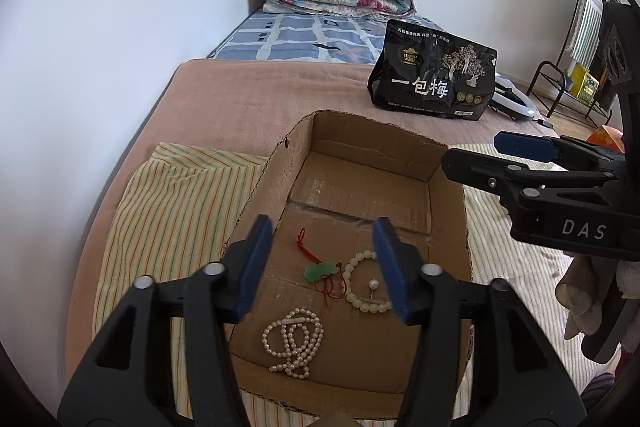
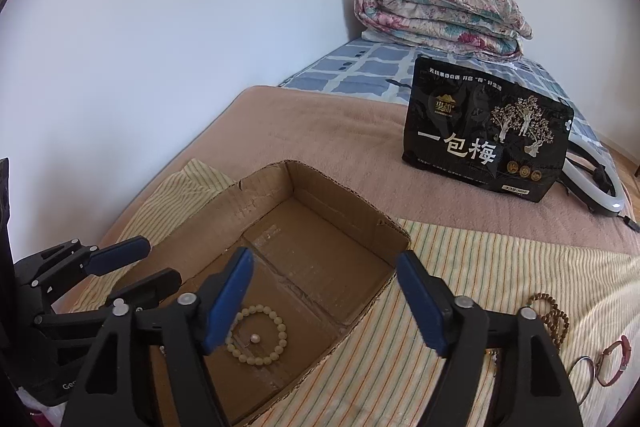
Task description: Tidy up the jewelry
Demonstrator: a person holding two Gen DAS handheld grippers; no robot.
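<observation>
Cardboard box (image 1: 448,211) sits on a striped cloth (image 1: 168,211) on the bed, serving as the collection point. Inside, left to right: pearl necklace (image 1: 292,343), green pendant (image 1: 320,271), cream bead bracelet (image 2: 256,333) ringing a pearl pin (image 2: 254,338). Left tongs (image 1: 324,267) hover over the box, spread wide, empty. Right tongs (image 2: 324,301), likewise wide and empty, straddle the box's right wall. Wooden beads (image 2: 550,313) and bangles (image 2: 600,367) lie unsorted on the cloth, right of the box.
</observation>
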